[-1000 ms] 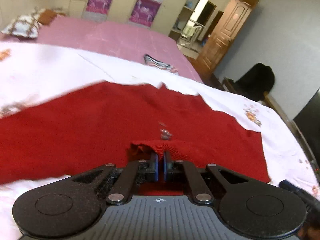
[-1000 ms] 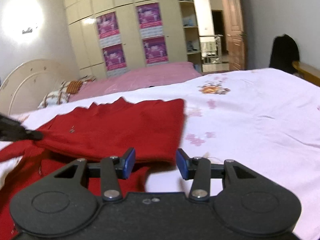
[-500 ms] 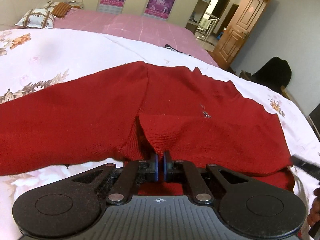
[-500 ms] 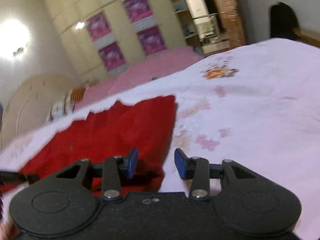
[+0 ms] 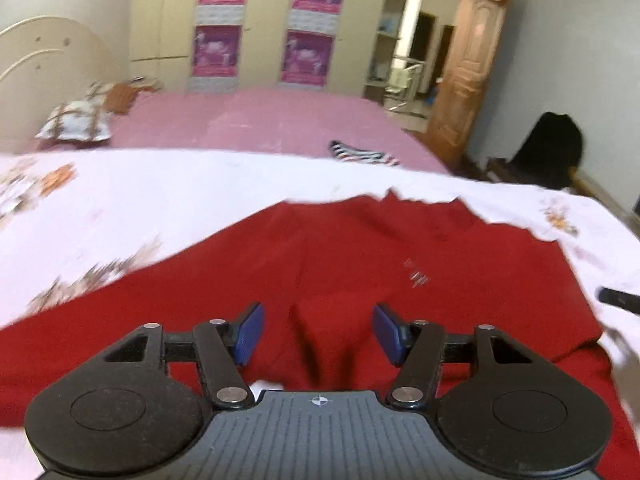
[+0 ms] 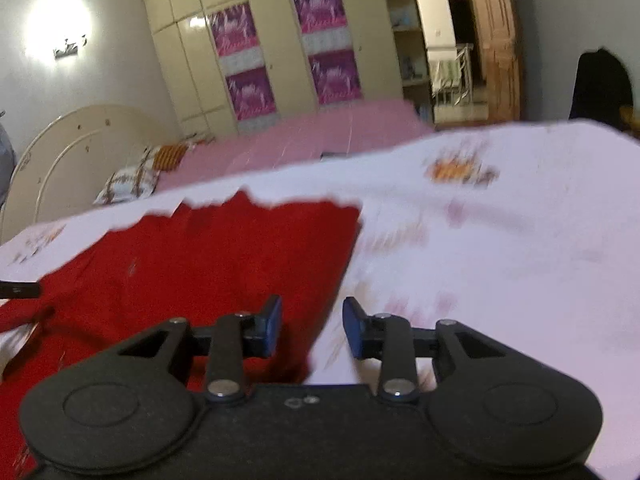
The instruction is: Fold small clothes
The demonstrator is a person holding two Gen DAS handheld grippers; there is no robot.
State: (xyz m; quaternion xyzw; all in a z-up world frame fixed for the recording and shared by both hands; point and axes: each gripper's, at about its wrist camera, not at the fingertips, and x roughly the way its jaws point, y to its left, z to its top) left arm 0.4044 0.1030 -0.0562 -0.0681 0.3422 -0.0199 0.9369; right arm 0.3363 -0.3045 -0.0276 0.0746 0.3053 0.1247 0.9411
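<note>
Bed (image 5: pixel 168 200) covered by white floral sheet (image 6: pixel 500 264), filling most of both views. Second bed with pink cover (image 5: pixel 260 124) behind, carrying a checked pillow (image 5: pixel 74 126) and a striped cloth (image 5: pixel 362 156).

Red knit garment (image 5: pixel 360 260) spread flat on the floral sheet, one fold ridge running toward the left wrist camera. Right edge of garment (image 6: pixel 192 264) ending beside bare sheet.

Left gripper (image 5: pixel 318 332) above the garment, jaws wide apart, blue pads (image 5: pixel 250 332) clear of the fabric, nothing held.

Right gripper (image 6: pixel 310 330) over the garment's right edge, jaws apart, nothing between them. Both views motion-blurred.
</note>
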